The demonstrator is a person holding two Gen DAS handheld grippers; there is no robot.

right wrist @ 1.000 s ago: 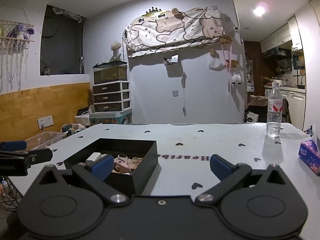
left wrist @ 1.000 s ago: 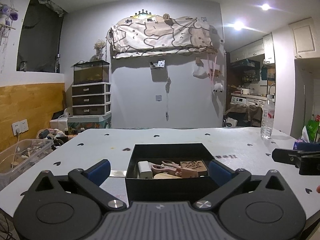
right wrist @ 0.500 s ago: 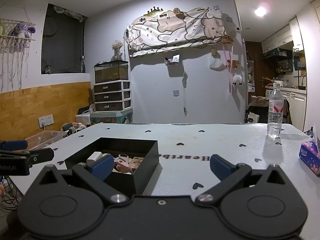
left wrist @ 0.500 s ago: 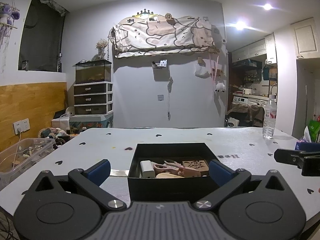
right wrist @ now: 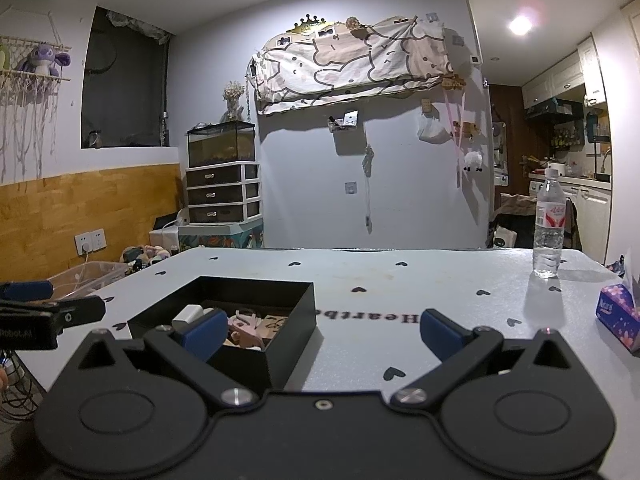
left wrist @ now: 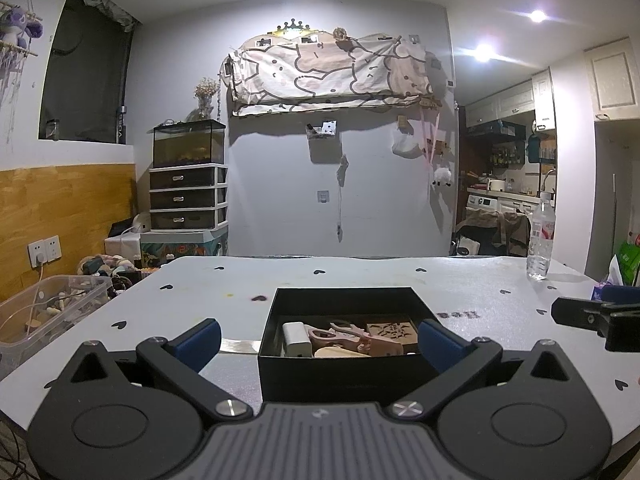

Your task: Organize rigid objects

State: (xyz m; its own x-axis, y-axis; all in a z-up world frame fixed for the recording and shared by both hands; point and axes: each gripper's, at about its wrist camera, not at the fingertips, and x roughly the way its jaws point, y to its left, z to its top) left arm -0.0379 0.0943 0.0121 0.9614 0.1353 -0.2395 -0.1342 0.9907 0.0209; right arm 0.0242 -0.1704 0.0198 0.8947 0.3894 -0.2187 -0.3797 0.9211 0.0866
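A black open box [left wrist: 344, 368] stands on the white table, straight ahead of my left gripper [left wrist: 319, 338], which is open and empty with its blue pads either side of the box. Inside lie a white block [left wrist: 296, 337], a pink wooden cutout [left wrist: 352, 338] and a tan engraved tile [left wrist: 390, 329]. In the right wrist view the box [right wrist: 280, 336] sits left of centre. My right gripper [right wrist: 319, 332] is open and empty, its left pad over the box's near corner. Each gripper shows at the edge of the other's view.
A water bottle [right wrist: 550, 232] stands at the far right of the table. A tissue pack [right wrist: 618, 316] lies at the right edge. A clear plastic bin [left wrist: 44, 312] sits off the table's left side. A drawer unit with a fish tank [left wrist: 188, 184] stands by the wall.
Both views have shifted only slightly; the box sits a touch more to the right in the left wrist view. Both grippers stay open.
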